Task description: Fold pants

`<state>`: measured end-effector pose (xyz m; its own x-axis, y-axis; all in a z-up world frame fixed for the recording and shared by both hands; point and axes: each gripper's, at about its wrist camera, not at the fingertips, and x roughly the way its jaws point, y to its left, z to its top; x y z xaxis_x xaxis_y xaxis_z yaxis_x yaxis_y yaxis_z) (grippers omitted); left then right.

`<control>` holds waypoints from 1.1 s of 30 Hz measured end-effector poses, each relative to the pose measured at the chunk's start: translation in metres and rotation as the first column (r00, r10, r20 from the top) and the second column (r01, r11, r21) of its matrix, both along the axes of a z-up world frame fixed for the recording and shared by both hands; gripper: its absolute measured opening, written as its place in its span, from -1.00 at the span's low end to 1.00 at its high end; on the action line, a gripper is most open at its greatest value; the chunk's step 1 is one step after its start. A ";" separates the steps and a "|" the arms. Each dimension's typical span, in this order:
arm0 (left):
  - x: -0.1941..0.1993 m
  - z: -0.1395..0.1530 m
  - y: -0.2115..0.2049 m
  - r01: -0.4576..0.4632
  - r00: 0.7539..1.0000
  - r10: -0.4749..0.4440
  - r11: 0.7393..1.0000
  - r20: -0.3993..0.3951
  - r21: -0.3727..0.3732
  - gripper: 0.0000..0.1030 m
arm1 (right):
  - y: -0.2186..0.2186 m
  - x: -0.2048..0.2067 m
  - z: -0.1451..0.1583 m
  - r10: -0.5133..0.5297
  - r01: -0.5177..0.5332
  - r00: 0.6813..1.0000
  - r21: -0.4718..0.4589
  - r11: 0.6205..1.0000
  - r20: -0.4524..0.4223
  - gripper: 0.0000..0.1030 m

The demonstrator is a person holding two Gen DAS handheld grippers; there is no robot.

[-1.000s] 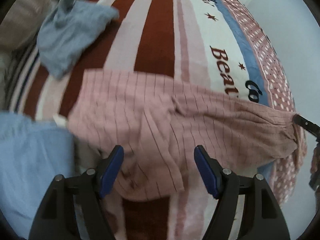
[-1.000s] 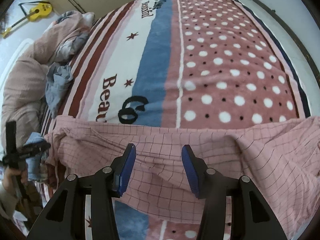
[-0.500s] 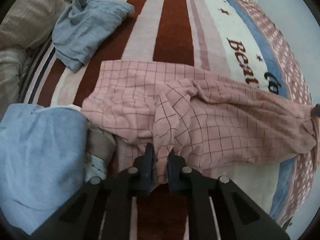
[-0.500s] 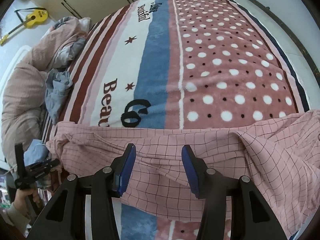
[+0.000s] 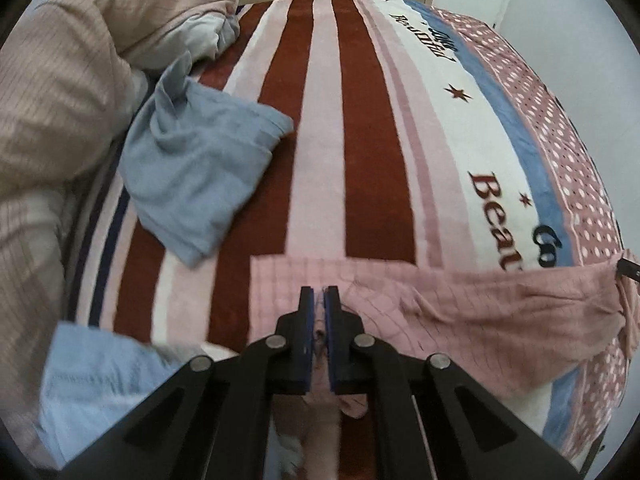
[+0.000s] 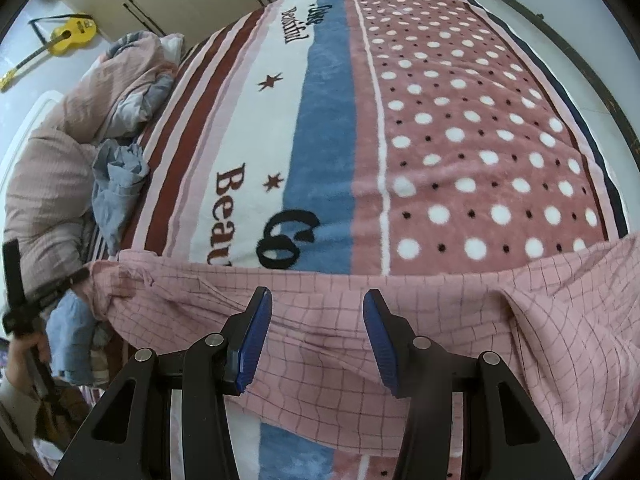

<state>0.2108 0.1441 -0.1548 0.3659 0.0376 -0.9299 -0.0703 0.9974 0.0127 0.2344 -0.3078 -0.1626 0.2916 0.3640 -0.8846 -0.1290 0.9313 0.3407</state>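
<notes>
Pink checked pants (image 5: 460,304) lie stretched across the near edge of the bed; they also show in the right wrist view (image 6: 420,320). My left gripper (image 5: 319,300) is shut on the pants' near edge at their left end, with fabric pinched between the blue pads. In the right wrist view the left gripper (image 6: 76,278) shows at the far left, holding that end. My right gripper (image 6: 316,336) is open, its jaws spread just above the middle of the pants, holding nothing.
The bed has a striped and dotted blanket (image 6: 460,140). A blue garment (image 5: 196,168) lies on the left of the bed, another blue cloth (image 5: 100,380) at the near left. A rumpled duvet (image 5: 60,80) is piled at the left. A yellow guitar (image 6: 68,34) leans on the wall.
My left gripper closed on the pants' edge and has lifted and pulled it, drawing the cloth taut. My right gripper stayed open and shifted slightly over the pants.
</notes>
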 end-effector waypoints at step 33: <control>-0.042 -0.014 0.012 -0.071 0.994 0.054 0.978 -0.090 -0.198 -0.96 | 0.021 -0.002 -0.006 0.053 -0.052 0.998 0.011 0.999 -0.021 -0.16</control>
